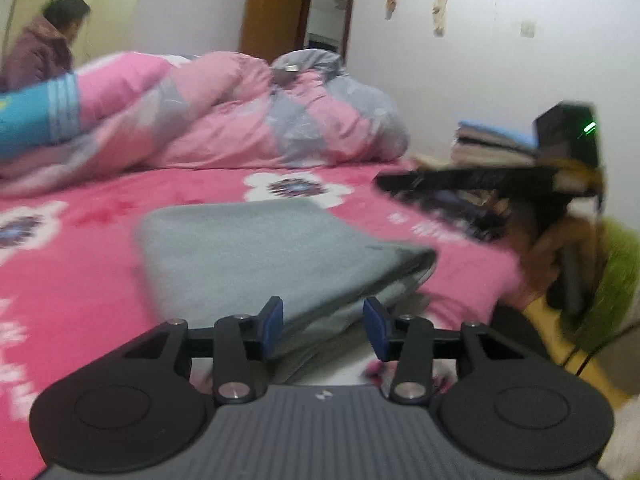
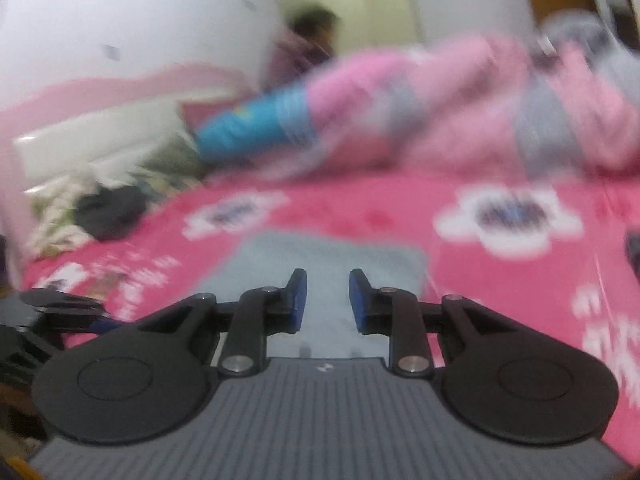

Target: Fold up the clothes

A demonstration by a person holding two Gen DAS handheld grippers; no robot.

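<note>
- Right now, a grey folded garment (image 1: 256, 256) lies flat on a bed (image 1: 80, 264) covered with a bright pink sheet printed with white flowers.
- Nearest the left wrist camera, the left gripper (image 1: 323, 326) sits at the garment's near edge, its blue-padded jaws partly open; cloth layers lie between them, but the pads do not appear to press on it.
- To the right in that view, the right gripper (image 1: 444, 188) is seen from the side, above the sheet and apart from the garment, held by a hand (image 1: 548, 256) in a green sleeve.
- From the right wrist view, which is heavily blurred, the right gripper's jaws stand a little apart with nothing between them, the grey garment showing beyond.
- Farther back, a crumpled pink and grey duvet (image 1: 248, 112) is heaped across the bed, and a small stack of folded clothes (image 1: 492, 144) sits at the far right.
- A person in a purple jacket (image 1: 40, 52) stands at the far left.
- Likely risk: the stacked layers at the near edge look loose, so a jaw catching only the top layer could drag the fold open.
- Another risk: with both views blurred, a quick sweep might nudge the garment askew.
</note>
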